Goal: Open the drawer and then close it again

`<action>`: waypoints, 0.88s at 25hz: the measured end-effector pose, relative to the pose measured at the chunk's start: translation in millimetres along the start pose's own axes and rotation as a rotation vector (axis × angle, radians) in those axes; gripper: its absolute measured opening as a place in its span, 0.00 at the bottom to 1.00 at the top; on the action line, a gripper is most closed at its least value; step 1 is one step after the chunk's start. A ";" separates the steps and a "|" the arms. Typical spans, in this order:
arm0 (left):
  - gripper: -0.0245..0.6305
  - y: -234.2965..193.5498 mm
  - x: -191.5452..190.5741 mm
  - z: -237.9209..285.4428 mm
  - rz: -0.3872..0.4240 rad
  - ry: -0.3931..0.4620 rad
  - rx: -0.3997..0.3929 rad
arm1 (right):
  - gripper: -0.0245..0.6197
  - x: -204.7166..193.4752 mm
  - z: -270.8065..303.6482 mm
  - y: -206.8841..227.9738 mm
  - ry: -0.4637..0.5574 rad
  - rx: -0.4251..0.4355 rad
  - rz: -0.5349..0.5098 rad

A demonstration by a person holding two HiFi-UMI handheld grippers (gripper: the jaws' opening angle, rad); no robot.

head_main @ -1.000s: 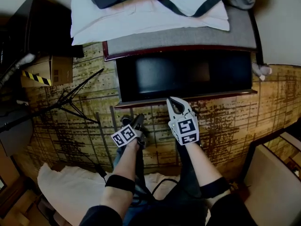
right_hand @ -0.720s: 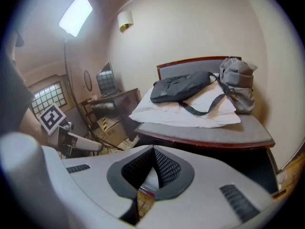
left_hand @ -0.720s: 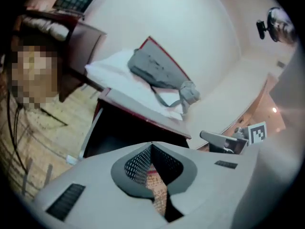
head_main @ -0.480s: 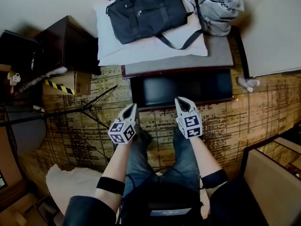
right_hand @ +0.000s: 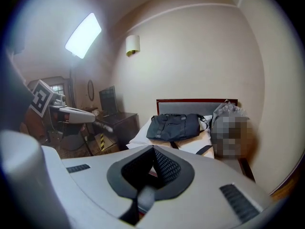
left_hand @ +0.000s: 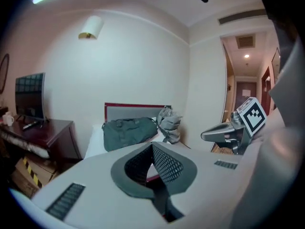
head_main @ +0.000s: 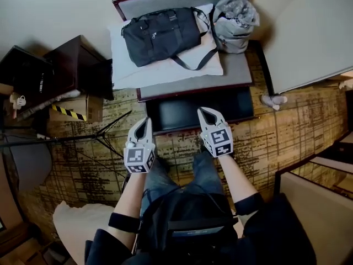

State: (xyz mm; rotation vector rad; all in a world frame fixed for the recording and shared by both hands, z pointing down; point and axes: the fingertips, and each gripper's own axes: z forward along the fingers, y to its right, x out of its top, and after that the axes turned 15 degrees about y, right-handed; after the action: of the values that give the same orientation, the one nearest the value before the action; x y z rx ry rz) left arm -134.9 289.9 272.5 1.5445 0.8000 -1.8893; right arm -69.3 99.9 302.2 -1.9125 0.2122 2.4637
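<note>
Drawer (head_main: 198,110) pulled open, interior dark, perhaps empty, left gripper (head_main: 142,121) and right gripper (head_main: 204,114) fingers pressed together, holding nothing

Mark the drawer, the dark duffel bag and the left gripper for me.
drawer (head_main: 187,112), head view, its dark inside floor.
dark duffel bag (head_main: 161,36), head view, middle of its top side.
left gripper (head_main: 143,123), head view, at its closed fingertips.

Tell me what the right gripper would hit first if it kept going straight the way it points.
Most likely the dark duffel bag on the bed. The right gripper, jaws shut, aims over the open drawer toward it. Depth is unclear, so the white pillow under the bag could come first.
</note>
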 end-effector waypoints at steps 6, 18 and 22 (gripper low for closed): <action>0.04 14.1 52.0 -6.7 -0.003 0.076 -0.005 | 0.05 44.9 -27.0 1.6 0.036 0.003 -0.021; 0.04 32.5 84.9 5.8 0.045 0.112 -0.060 | 0.05 73.9 -37.2 15.6 0.083 -0.015 -0.037; 0.04 33.8 82.1 4.1 0.037 0.106 -0.072 | 0.05 73.1 -36.8 10.4 0.088 -0.014 -0.040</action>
State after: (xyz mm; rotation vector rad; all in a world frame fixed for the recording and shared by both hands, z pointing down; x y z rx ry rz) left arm -126.8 260.1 189.3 1.6148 0.8701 -1.7458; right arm -53.2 80.1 223.8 -2.0123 0.1564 2.3645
